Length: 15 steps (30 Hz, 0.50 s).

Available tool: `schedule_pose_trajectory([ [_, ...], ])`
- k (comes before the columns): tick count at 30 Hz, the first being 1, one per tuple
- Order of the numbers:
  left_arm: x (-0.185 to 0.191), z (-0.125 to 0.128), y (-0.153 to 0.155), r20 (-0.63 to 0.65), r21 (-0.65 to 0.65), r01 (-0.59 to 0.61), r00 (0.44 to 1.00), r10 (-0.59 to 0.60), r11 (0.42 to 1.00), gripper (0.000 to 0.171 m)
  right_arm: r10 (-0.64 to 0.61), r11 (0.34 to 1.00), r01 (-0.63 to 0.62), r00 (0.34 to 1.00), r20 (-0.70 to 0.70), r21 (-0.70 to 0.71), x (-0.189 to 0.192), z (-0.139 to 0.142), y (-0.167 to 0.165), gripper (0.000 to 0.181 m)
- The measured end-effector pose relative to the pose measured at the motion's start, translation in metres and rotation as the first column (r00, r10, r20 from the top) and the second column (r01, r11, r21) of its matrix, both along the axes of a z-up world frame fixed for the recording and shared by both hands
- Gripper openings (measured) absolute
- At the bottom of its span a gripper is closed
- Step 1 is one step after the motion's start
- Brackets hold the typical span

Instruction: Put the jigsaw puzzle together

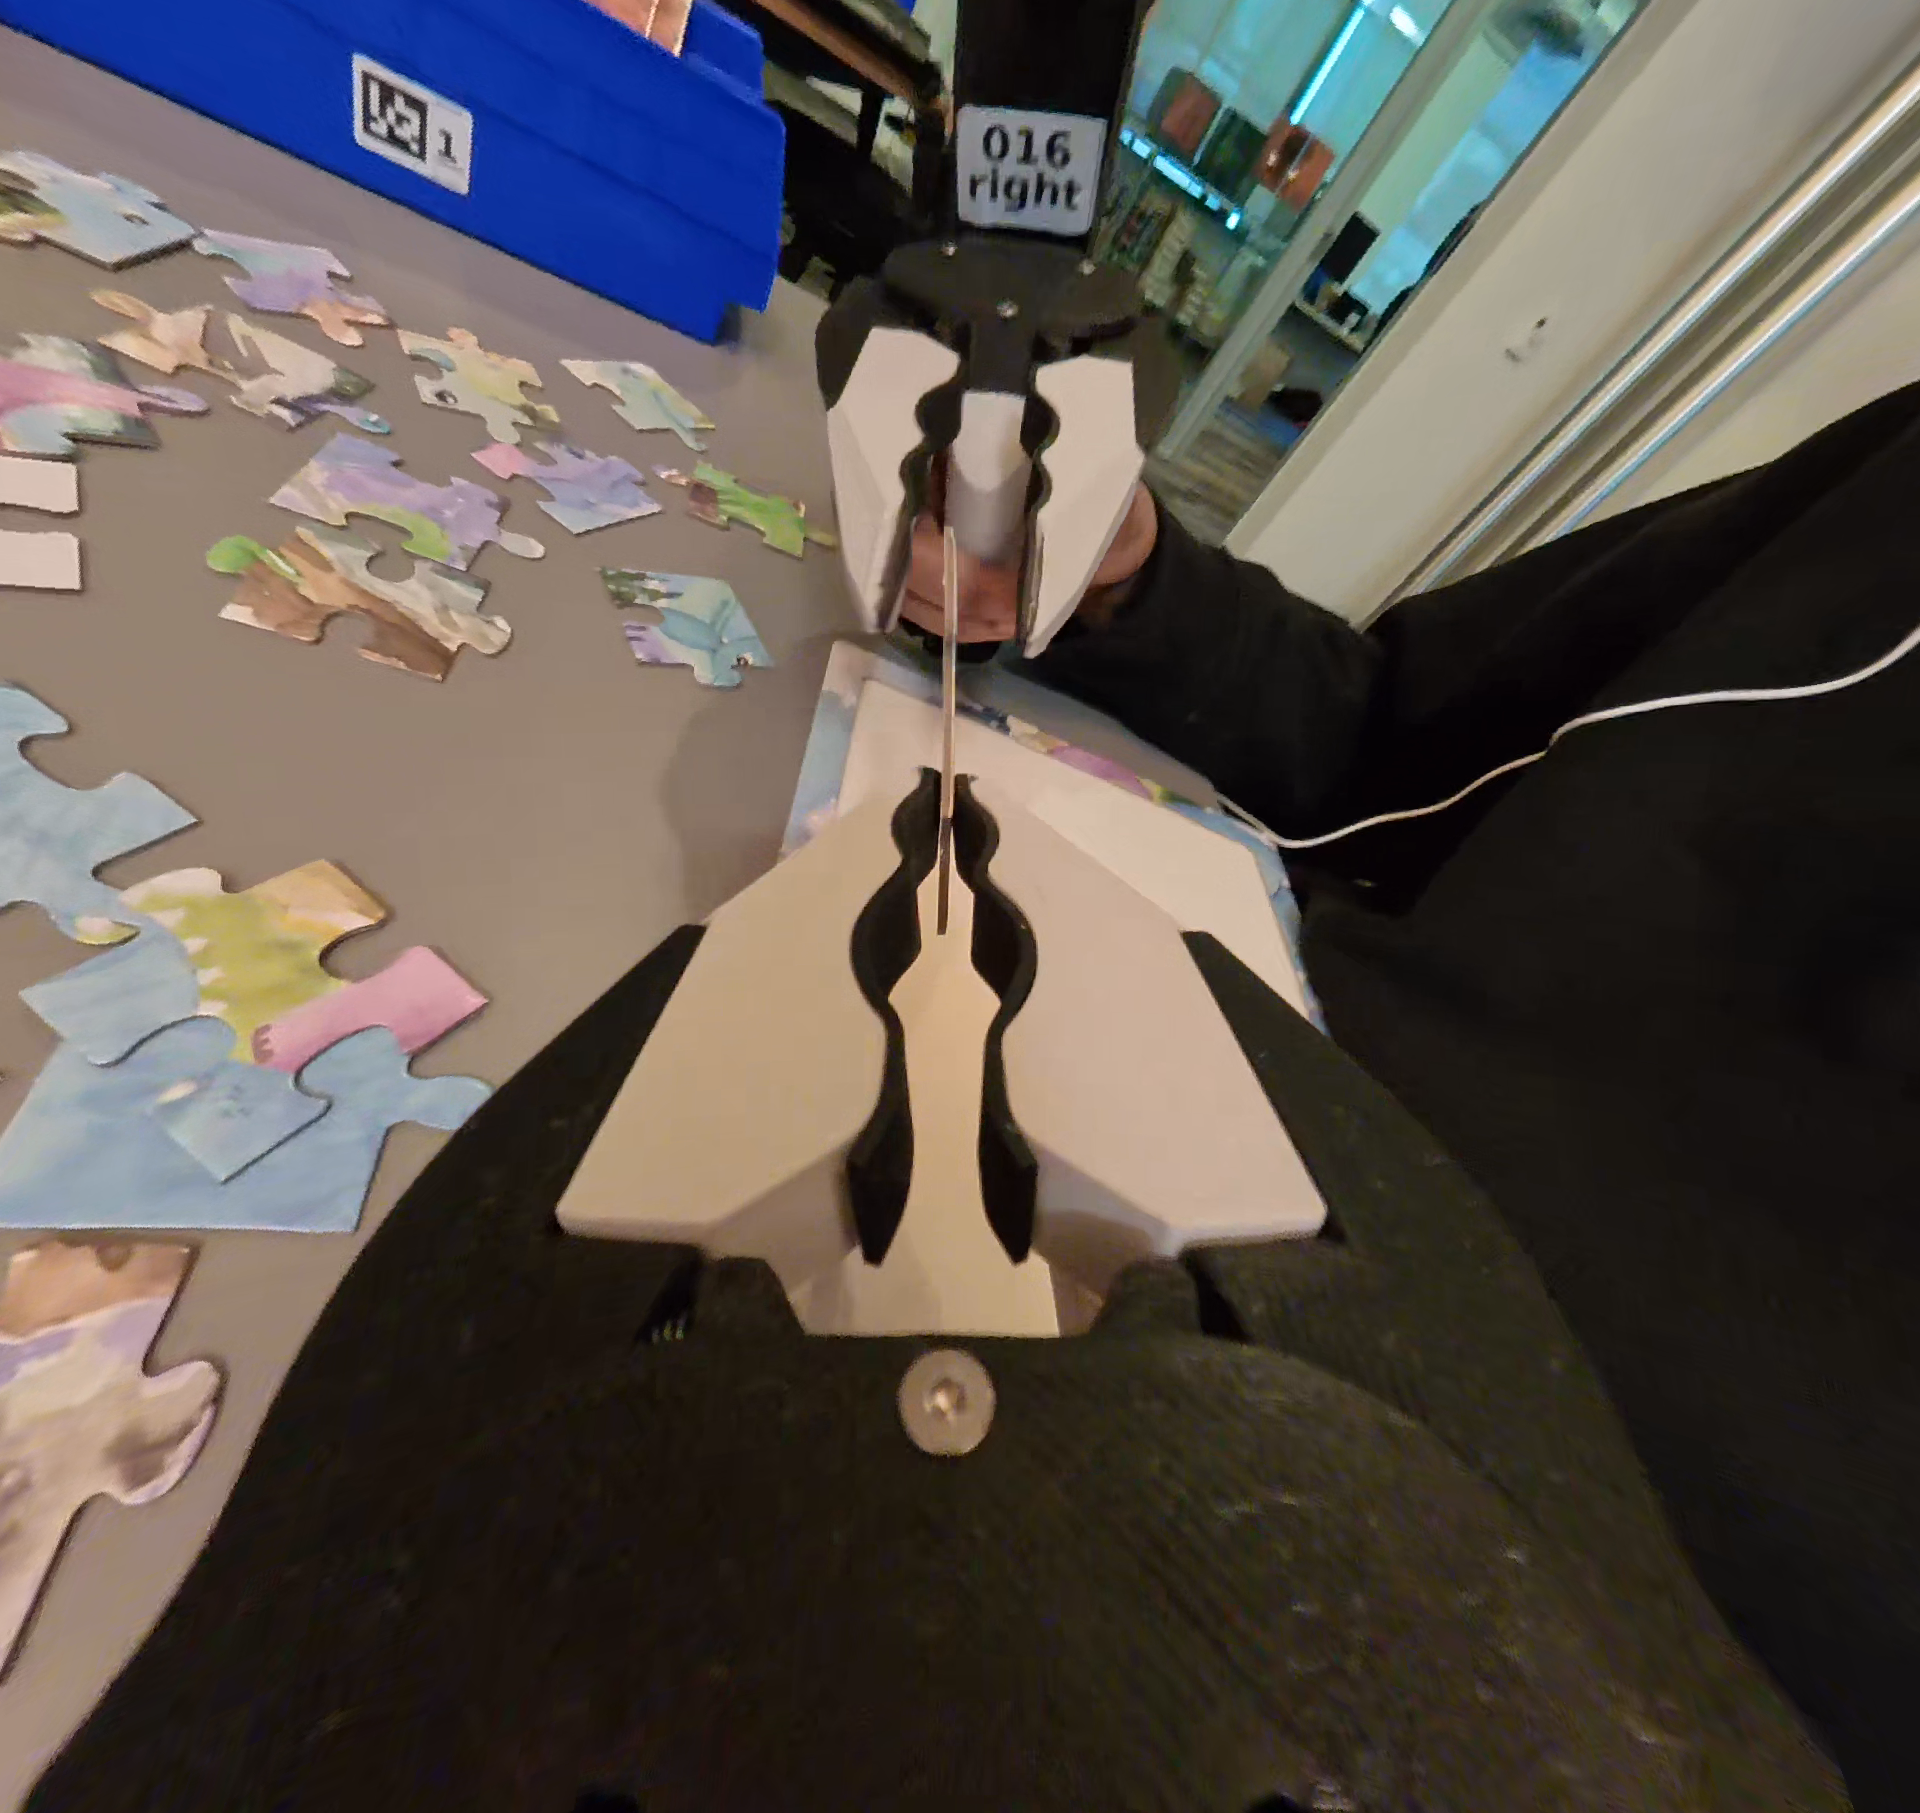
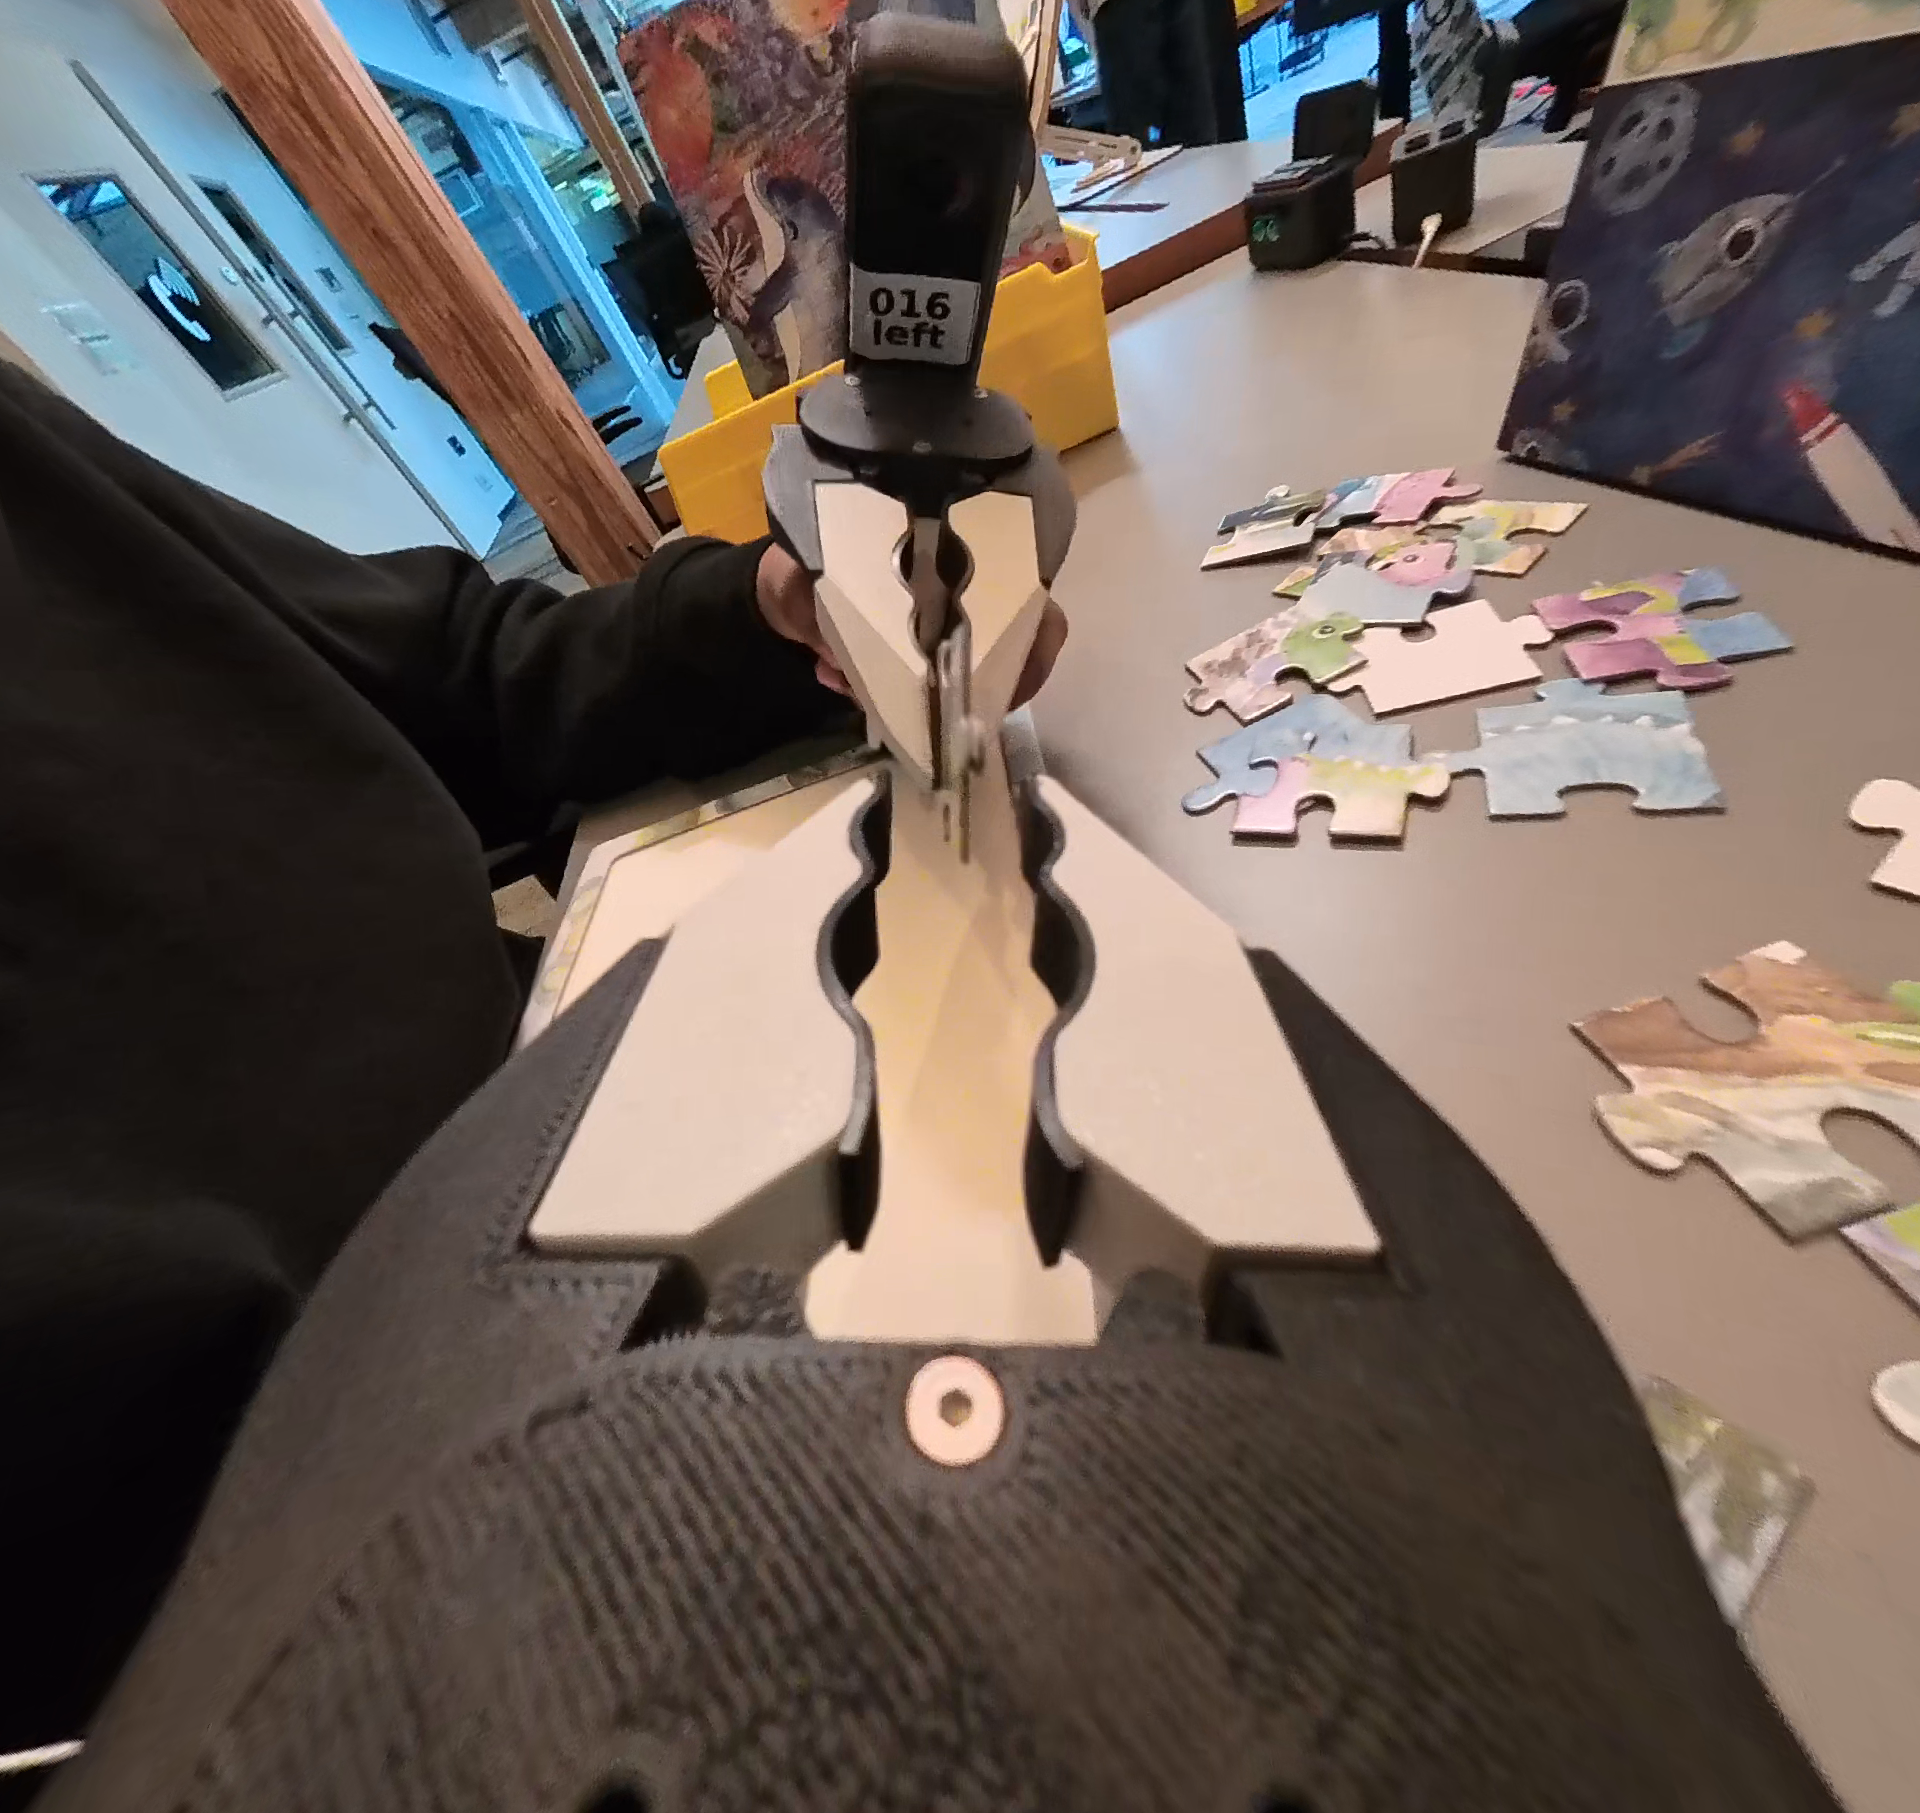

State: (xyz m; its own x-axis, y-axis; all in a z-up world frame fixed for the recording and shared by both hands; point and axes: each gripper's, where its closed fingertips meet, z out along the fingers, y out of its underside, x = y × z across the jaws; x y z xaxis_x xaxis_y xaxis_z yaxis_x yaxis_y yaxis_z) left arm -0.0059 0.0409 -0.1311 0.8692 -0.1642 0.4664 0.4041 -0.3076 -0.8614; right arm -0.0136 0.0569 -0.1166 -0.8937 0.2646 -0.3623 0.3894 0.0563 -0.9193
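Grey desk [image 1: 540, 807], glass-walled room. One blue bin [image 1: 436, 90] upper left; one yellow bin [image 2: 1049, 361]. Loose puzzle pieces [image 1: 364, 600] scattered. Left gripper [image 1: 943, 828] pinches one puzzle piece [image 1: 948, 683] edge-on; right gripper [image 2: 951, 818] narrow, around it.

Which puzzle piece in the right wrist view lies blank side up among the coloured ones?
The white piece in the middle of the far cluster; its neighbours all show painted faces.
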Motion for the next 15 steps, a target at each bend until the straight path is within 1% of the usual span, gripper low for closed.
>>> schedule_pose_trajectory([
  [3, 0.005, -0.006, 0.002, -0.025, -0.031, 0.019, 0.999, -0.02, 0.999, 0.0, 0.029, 1.0, -0.029, 0.999, 0.02, -0.005, 0.004, -0.001, -0.003, 0.0],
  [4, 0.004, -0.008, 0.003, -0.033, -0.04, 0.01, 0.999, -0.011, 0.999, 0.001, 0.025, 1.0, -0.025, 0.999, 0.03, -0.009, 0.003, -0.001, -0.003, 0.0],
  [6, -0.006, -0.01, 0.004, -0.068, -0.063, -0.057, 0.996, 0.053, 0.996, 0.027, -0.019, 1.0, 0.02, 0.998, 0.055, -0.012, -0.004, -0.003, 0.001, 0.0],
  [7, -0.014, -0.011, 0.002, -0.09, -0.075, -0.1, 0.992, 0.093, 0.992, 0.038, -0.06, 0.998, 0.061, 0.995, 0.076, -0.009, -0.011, -0.005, 0.006, 0.0],
  [9, -0.033, -0.008, -0.005, -0.125, -0.076, -0.189, 0.976, 0.179, 0.979, 0.045, -0.176, 0.984, 0.178, 0.973, 0.148, 0.0, -0.029, -0.013, 0.02, 0.0],
  [10, -0.046, -0.007, -0.009, -0.148, -0.075, -0.25, 0.96, 0.237, 0.965, 0.044, -0.239, 0.97, 0.241, 0.95, 0.202, 0.016, -0.038, -0.02, 0.028, 0.0],
  [12, -0.073, -0.006, -0.022, -0.21, -0.076, -0.387, 0.907, 0.365, 0.919, 0.036, -0.305, 0.952, 0.299, 0.909, 0.284, 0.064, -0.047, -0.035, 0.039, 0.0],
  [14, -0.096, -0.007, -0.037, -0.253, -0.086, -0.501, 0.847, 0.467, 0.861, 0.032, -0.332, 0.943, 0.318, 0.895, 0.297, 0.097, -0.049, -0.041, 0.044, 0.002],
  [15, -0.105, -0.008, -0.044, -0.27, -0.093, -0.545, 0.82, 0.505, 0.834, 0.033, -0.354, 0.935, 0.334, 0.89, 0.288, 0.116, -0.051, -0.043, 0.046, 0.008],
])
